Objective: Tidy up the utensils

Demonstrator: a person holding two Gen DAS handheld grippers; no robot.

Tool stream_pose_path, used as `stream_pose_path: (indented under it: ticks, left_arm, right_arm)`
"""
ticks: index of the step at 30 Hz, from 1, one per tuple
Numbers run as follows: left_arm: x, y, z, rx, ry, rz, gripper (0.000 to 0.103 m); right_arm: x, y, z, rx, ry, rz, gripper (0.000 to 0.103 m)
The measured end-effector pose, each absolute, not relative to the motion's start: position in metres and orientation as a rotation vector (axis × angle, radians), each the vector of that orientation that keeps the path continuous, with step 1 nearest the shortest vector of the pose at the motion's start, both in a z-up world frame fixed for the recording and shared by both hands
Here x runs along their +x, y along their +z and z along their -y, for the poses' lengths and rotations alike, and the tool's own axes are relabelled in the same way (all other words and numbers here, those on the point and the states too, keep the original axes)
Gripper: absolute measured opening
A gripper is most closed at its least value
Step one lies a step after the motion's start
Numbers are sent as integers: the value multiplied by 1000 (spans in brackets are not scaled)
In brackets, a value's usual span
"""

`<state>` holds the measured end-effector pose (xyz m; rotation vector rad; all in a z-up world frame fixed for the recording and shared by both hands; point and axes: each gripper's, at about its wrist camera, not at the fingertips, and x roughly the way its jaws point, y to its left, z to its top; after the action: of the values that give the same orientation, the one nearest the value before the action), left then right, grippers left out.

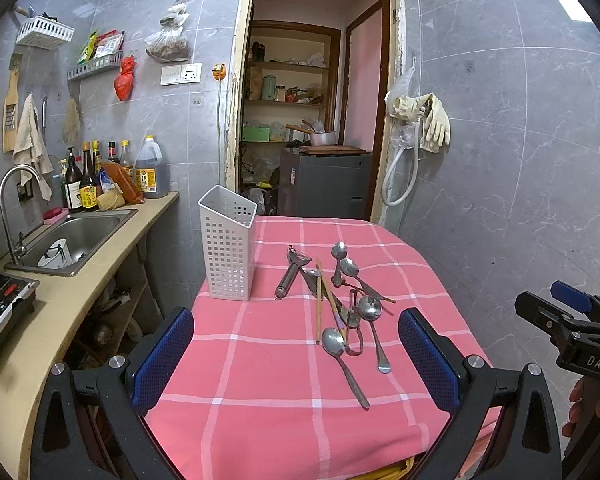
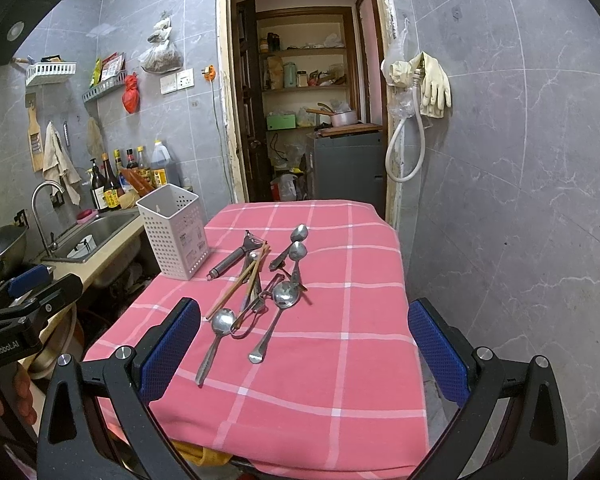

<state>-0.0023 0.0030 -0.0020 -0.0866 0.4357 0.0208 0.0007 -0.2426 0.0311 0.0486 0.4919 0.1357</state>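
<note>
A loose pile of utensils lies on the pink checked tablecloth (image 1: 260,380): several steel spoons (image 1: 334,342), wooden chopsticks (image 1: 319,300) and a steel peeler (image 1: 290,272). The pile also shows in the right wrist view (image 2: 260,280). A white perforated utensil holder (image 1: 227,242) stands empty at the table's far left corner; it also shows in the right wrist view (image 2: 174,230). My left gripper (image 1: 296,354) is open and empty above the table's near edge. My right gripper (image 2: 304,346) is open and empty too, to the right of the left one.
A counter with a steel sink (image 1: 72,240), tap and sauce bottles (image 1: 88,176) runs along the left. A wok (image 2: 2,248) sits on the stove at the near left. A doorway to a pantry (image 1: 308,120) opens behind the table. A tiled wall stands on the right.
</note>
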Motion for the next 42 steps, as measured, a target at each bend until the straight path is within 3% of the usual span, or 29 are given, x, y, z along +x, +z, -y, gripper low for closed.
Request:
stream_pose_path:
  ticks: [42]
  left_arm:
    - [10,-7,10,-78,7,-446,103]
  right_arm:
    - [15,23,244,56,116,-502,102]
